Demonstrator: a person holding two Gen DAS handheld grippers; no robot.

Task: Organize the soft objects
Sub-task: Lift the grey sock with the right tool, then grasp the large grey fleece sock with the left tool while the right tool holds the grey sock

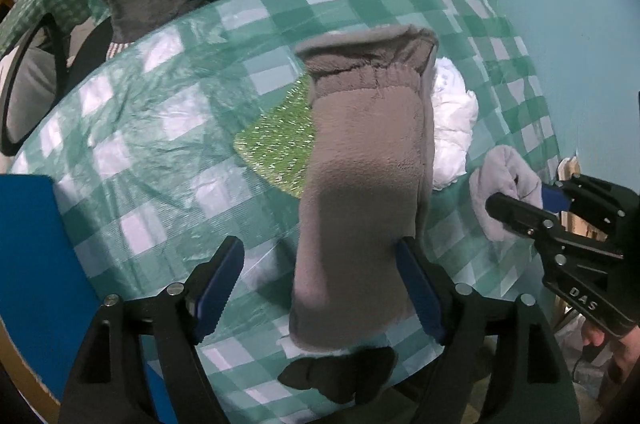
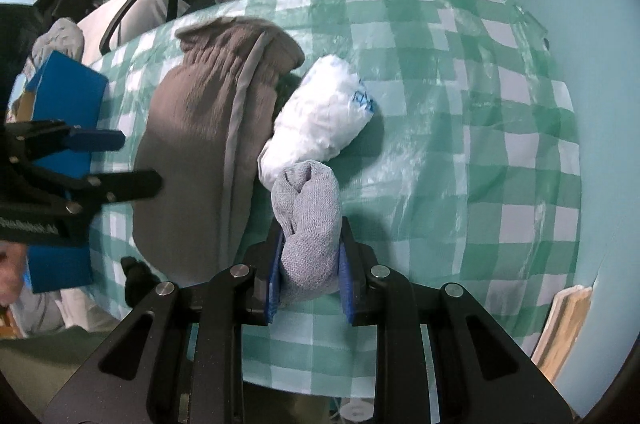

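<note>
Right fingers (image 2: 344, 276) round rolled, seemingly knitted grey sock (image 2: 310, 220)

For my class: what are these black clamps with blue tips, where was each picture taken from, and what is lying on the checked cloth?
They are hand-held grippers with a camera on each; a person works them. One picture looks along the left gripper, the other along the right gripper. On the green checked tablecloth lie a brown fleece garment, a white plastic bag and a sparkly green cloth. The left gripper stands open around the garment. The right is shut on a rolled grey sock.
</note>
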